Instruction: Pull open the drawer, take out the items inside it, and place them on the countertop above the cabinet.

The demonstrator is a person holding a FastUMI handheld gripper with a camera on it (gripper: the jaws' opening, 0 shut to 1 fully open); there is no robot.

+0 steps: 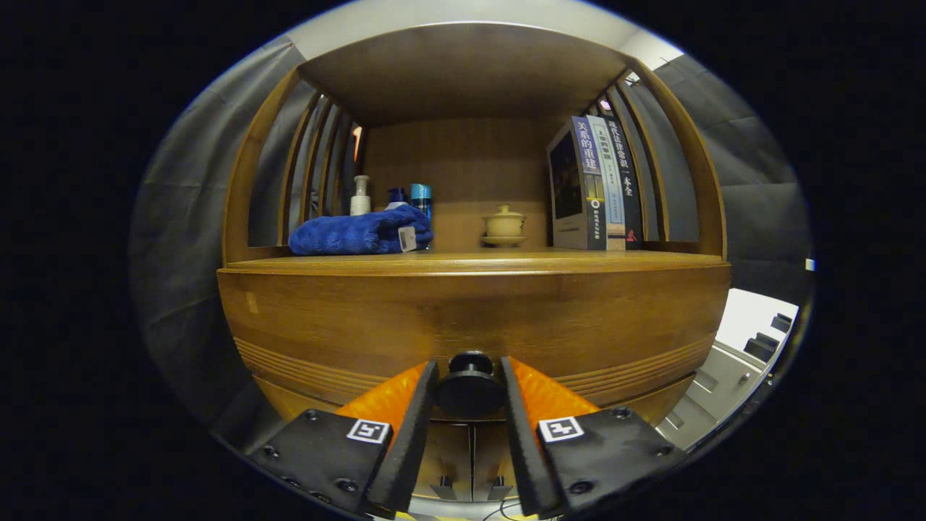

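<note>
**Claw at the drawer knob, drawer not yet out**

Squarely ahead, the drawer (pixel 470 325) sits flush in the wooden cabinet, its front closed under the bench (pixel 474 262). The black round knob (pixel 470 387) at the middle of the front is the only place to take hold — small, hard and probably smooth, so a grip behind its wide head should keep it from slipping off. The drawer looks like solid wood and will likely slide stiffly, wanting a straight, level pull.

The claw (pixel 469 396) is narrowed around the knob, one finger on each side, the pads at or very near its rim. Whether both press on it cannot be told from here.

On the bench stand a blue towel (pixel 359 233), a few bottles (pixel 360 195), a lidded cup (pixel 504 224) and books (pixel 597 184) — free room lies in the middle.
</note>
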